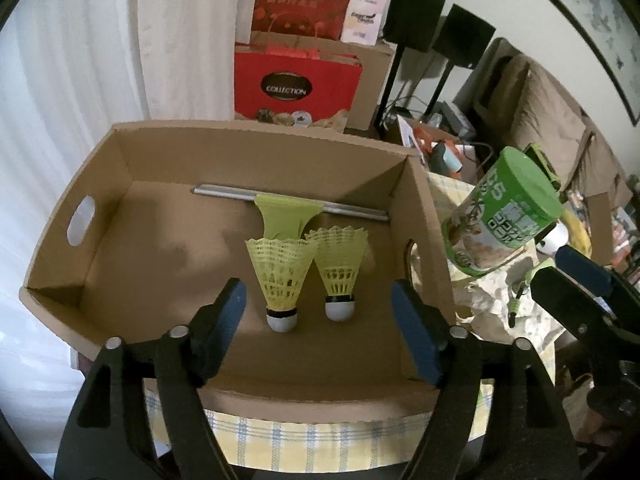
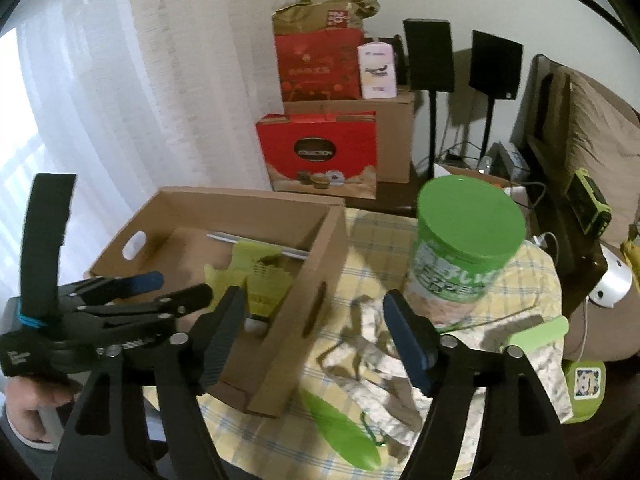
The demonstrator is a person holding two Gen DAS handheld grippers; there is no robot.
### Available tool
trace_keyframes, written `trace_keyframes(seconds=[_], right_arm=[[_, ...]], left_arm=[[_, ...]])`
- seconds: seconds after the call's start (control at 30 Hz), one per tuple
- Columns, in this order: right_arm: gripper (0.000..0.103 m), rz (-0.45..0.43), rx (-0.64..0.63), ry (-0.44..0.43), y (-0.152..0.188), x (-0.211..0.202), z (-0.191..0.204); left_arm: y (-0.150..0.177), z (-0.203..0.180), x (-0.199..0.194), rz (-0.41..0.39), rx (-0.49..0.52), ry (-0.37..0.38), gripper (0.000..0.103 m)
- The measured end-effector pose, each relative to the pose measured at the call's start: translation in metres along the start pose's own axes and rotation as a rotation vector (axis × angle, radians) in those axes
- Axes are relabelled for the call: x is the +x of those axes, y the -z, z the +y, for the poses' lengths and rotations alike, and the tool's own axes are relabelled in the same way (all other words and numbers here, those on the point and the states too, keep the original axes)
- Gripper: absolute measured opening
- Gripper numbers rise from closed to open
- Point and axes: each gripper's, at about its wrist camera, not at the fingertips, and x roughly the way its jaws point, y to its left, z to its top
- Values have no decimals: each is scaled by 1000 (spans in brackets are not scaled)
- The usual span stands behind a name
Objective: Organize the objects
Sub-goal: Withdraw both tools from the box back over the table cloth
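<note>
1. Left gripper (image 1: 318, 308): fingers apart, nothing clamped. Two yellow shuttlecocks (image 1: 282, 276) lie side by side on the floor of the cardboard box (image 1: 80, 264), just ahead of and between the fingertips, cork ends toward the fingers. Beyond them, against the far wall, lies a squeegee (image 1: 288, 210) with a green handle.

2. Right gripper (image 2: 316, 320): fingers apart, holding nothing. The green-lidded canister (image 2: 464, 248) stands on the checked surface (image 2: 360, 240) ahead of the right-hand finger, outside the box; crumpled patterned cloth (image 2: 380, 356) lies between and below the fingers, and a green shoehorn-like piece (image 2: 340, 428) lies nearer, below them.

3. Risk, shuttlecocks: they are light and rest loosely; a finger brushing the skirts could roll them or knock them against each other.

4. Risk, canister: it is tall and, to judge by the wrist view, wider than is comfortable for the present finger spread. A grasp taken off-centre or near the lid could tip it onto the cloth (contents and weight cannot be judged).

5. Risk, box wall: the near wall stands just left of the right gripper's left finger. Carrying anything across at low height could catch the rim and shift the box on the surface.

6. Risk, collision: the two grippers are close together over the box corner; simultaneous moves could bring them into contact
</note>
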Motion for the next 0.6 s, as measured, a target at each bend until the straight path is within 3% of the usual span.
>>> trace_keyframes(seconds=[0.03, 0.1, 0.27, 0.4, 0.47, 0.6], right_arm=[[79, -1, 4, 7, 1, -1, -3], [81, 0, 8, 24, 5, -3, -9], [87, 5, 23, 55, 10, -8, -24], [101, 7, 46, 75, 14, -14, -38], [103, 6, 55, 75, 16, -17, -45], [103, 3, 64, 97, 19, -22, -55]], left_arm=[[0, -1, -2, -13, 3, -1, 89], [1, -5, -8, -50, 6, -5, 95], [0, -17, -15, -72, 36, 6, 97], [1, -28, -17, -79, 61, 18, 97], [2, -33, -18, -85, 62, 28, 103], [3, -39, -21, -106, 62, 43, 103]])
